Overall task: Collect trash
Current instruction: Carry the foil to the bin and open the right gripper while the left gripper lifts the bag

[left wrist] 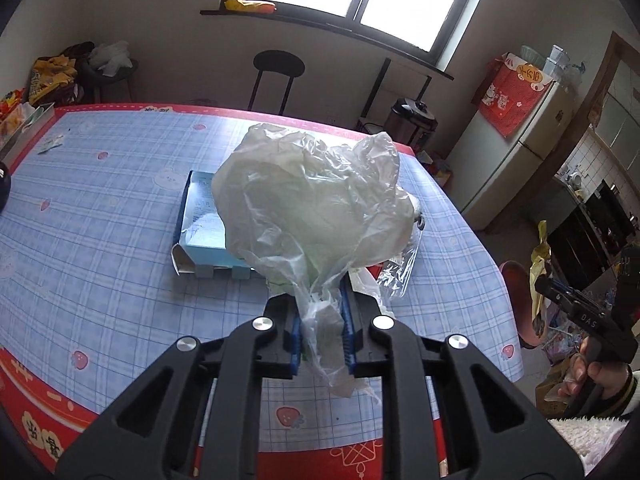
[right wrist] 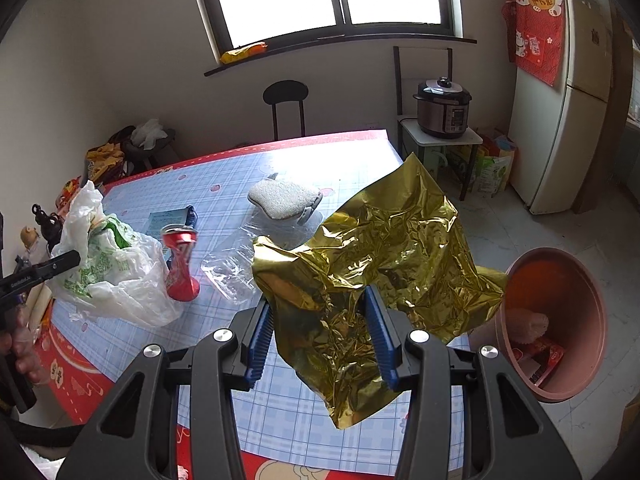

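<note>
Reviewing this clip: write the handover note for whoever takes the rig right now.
Left tongs: shut on the white plastic bag, lifted off the table.
Right tongs: shut on the gold foil, held beside the pink bin.
Done: the bin already holds some wrappers.
Left: drop the foil and the bag in the bin, then collect the crushed red can, clear film and blue box on the table. The sponge may not be trash.
</note>
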A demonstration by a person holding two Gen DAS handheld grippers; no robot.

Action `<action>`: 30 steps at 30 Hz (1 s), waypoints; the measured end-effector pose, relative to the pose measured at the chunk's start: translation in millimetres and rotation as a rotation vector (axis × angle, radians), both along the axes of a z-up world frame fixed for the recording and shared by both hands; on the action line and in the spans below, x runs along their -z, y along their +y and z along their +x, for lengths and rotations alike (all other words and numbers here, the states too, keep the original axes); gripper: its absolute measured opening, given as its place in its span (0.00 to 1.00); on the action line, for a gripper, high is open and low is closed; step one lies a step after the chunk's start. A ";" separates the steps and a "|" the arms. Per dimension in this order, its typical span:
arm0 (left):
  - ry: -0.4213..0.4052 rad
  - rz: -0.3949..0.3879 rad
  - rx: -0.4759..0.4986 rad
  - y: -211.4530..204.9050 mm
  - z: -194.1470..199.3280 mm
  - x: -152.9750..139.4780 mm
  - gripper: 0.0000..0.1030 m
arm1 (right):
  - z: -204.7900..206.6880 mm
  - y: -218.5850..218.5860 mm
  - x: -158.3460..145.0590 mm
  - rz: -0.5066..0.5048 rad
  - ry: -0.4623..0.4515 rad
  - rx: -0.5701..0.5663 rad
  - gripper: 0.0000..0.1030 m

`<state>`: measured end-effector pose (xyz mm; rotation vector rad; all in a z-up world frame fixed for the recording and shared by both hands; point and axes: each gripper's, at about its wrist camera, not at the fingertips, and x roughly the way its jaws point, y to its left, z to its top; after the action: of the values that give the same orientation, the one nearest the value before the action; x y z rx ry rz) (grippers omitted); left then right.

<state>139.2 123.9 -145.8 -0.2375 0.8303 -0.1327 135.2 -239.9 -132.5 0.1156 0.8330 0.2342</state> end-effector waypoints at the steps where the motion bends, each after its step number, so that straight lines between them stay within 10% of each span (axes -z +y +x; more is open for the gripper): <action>1: -0.016 0.010 -0.008 0.6 -2.2 -8.0 0.18 | 0.6 -0.6 -0.6 0.006 -0.003 -0.002 0.43; 15: -0.208 0.061 -0.070 -4.7 -24.1 -99.1 0.18 | -3.3 -43.7 -19.5 0.053 -0.091 0.061 0.43; 30: -0.278 0.023 0.074 -115.3 -8.1 -131.4 0.18 | -7.6 -217.0 -27.8 -0.038 -0.110 0.328 0.43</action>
<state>131.1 8.6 -14.3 -0.1615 0.5638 -0.2205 127.7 -456.9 -104.7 0.1992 0.6965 -0.0829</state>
